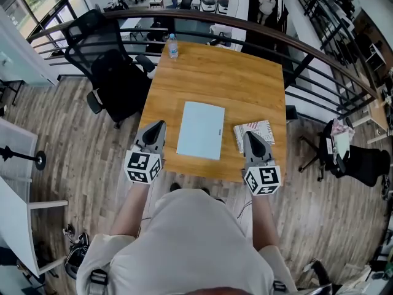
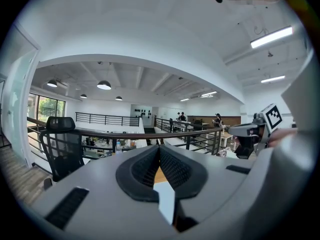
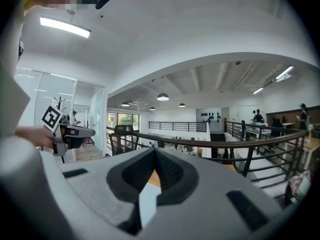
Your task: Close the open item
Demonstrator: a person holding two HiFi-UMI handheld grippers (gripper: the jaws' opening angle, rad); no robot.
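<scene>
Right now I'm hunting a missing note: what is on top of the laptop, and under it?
Nothing is on the laptop; its lid is bare. It lies flat on the table, hiding anything beneath.

The table (image 1: 215,78) is honey-coloured wood, smooth, with fine grain and a soft sheen. The laptop (image 1: 201,129) on it has a pale, matt, smooth lid. Near the table's right edge lies a booklet (image 1: 255,129) of printed paper. The bottle (image 1: 173,46) at the far edge is clear plastic. The left gripper (image 1: 158,126) and right gripper (image 1: 250,137) have matt grey plastic shells. Their pads (image 2: 147,169) are black, ribbed and rubbery-looking. The floor (image 1: 80,158) is matt grey-brown wood planking. The chair (image 1: 107,66) looks like black mesh and cloth.
</scene>
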